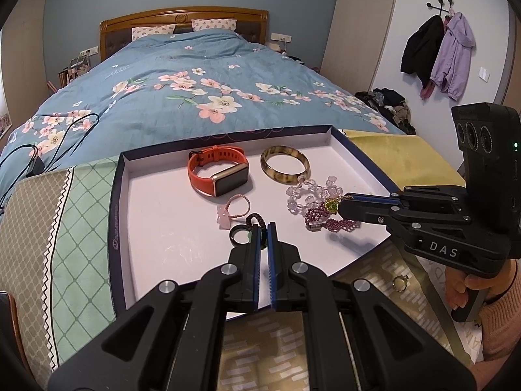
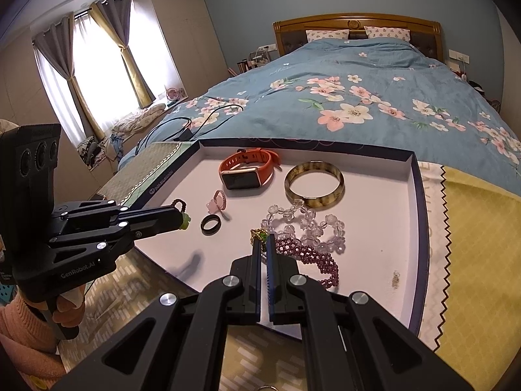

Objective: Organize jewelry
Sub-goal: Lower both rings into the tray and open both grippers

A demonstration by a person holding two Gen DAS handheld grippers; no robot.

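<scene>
A white tray point(image 1: 156, 215) with dark rim holds an orange smartwatch point(image 1: 216, 174), a tortoiseshell bangle point(image 1: 285, 164), a pink charm band point(image 1: 236, 208), a black ring point(image 1: 239, 236), a clear bead bracelet point(image 1: 309, 194) and a purple bead bracelet point(image 1: 325, 220). My left gripper point(image 1: 265, 228) is shut on a dark bead bracelet with a green charm point(image 2: 180, 215), held just above the tray. My right gripper point(image 2: 263, 244) is shut on a gold piece with a green stone point(image 2: 259, 235), beside the purple bracelet point(image 2: 306, 255).
A gold ring point(image 1: 400, 282) lies on the patterned cloth outside the tray, near my right hand. A small clear stud point(image 2: 395, 278) lies in the tray's right part. The bed with a floral duvet point(image 1: 202, 91) and black cables point(image 1: 49, 150) lies behind the tray.
</scene>
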